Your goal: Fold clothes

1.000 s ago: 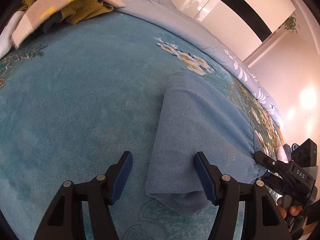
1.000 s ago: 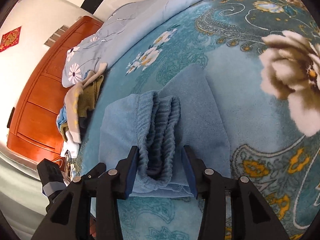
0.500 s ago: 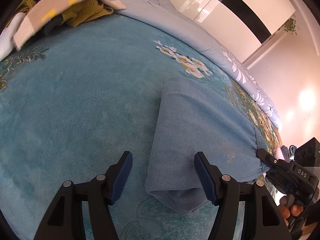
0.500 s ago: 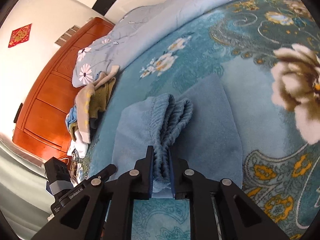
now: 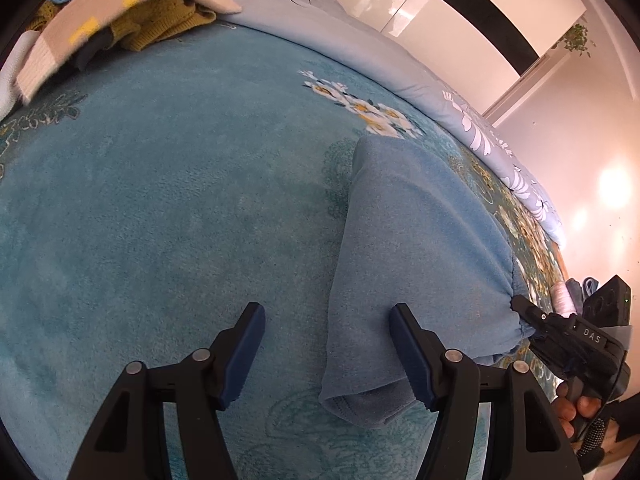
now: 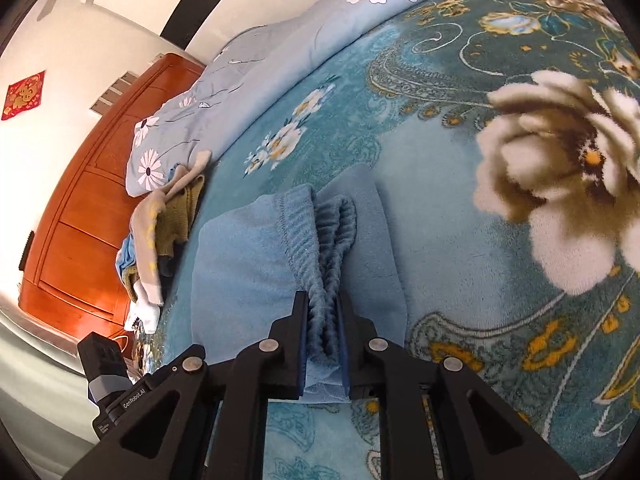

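right wrist view: my right gripper point(image 6: 323, 334) is clamped tight on the ribbed elastic waistband point(image 6: 328, 240) of a soft light-blue fleece garment point(image 6: 240, 264), which lies folded on a teal floral plush blanket point(image 6: 460, 208) covering the bed. the garment's long axis runs straight away from this gripper, toward a pile of unfolded mustard and beige clothes point(image 6: 164, 224) near the pale blue flowered quilt point(image 6: 248, 92). in the left wrist view, my left gripper point(image 5: 326, 354) hovers wide open and holds nothing; one finger sits over the garment's near folded edge, the other over bare blanket. i judge the right arm controls the next fold, with the left close enough to pinch the near corner.
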Demonstrator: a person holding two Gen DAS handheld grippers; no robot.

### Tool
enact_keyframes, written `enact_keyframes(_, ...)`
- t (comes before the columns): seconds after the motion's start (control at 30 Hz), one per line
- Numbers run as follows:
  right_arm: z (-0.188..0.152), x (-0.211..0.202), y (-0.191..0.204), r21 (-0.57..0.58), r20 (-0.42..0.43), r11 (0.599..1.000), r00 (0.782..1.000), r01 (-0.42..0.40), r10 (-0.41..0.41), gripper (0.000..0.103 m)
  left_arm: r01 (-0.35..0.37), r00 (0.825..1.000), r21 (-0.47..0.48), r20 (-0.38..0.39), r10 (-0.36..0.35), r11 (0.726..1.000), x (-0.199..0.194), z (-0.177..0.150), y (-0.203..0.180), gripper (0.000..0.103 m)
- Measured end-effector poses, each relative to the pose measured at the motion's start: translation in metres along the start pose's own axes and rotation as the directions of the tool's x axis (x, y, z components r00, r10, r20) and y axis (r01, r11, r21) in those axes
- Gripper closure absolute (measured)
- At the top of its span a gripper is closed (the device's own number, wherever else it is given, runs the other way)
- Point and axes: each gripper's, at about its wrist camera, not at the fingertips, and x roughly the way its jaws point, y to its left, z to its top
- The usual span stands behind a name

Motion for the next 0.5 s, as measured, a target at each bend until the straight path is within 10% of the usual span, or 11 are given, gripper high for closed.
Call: enact_keyframes(0.5, 0.033, 0.0, 0.074, -0.271, 0.057, 0.954, 0.991, 0.131, -0.12, 0.075, 0.098, 0.991, 0.226, 0.071, -0.117, 0.969, -0.003, 0.061, -0.058, 0.034)
